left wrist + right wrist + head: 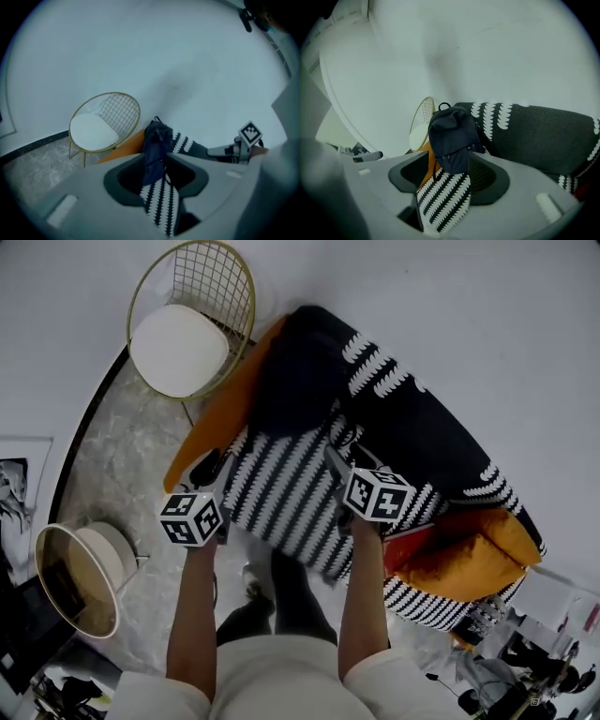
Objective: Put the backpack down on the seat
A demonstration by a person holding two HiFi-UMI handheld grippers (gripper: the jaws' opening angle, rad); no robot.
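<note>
A dark navy backpack (295, 371) sits upright on the black-and-white patterned sofa seat (281, 498), leaning on the backrest. In the left gripper view the backpack (157, 143) stands well beyond the jaws, and the right gripper view shows the backpack (452, 136) the same way. My left gripper (208, 467) hovers over the seat's front left part, apart from the backpack. My right gripper (337, 463) hovers over the seat's front right. Both grippers show a gap between their jaws with only the sofa pattern behind it; nothing is held.
A gold wire chair (187, 324) with a white cushion stands left of the sofa by the white wall. Orange cushions lie at the sofa's left end (220, 413) and right end (469, 563). A round side table (75, 577) stands at the lower left on the marble floor.
</note>
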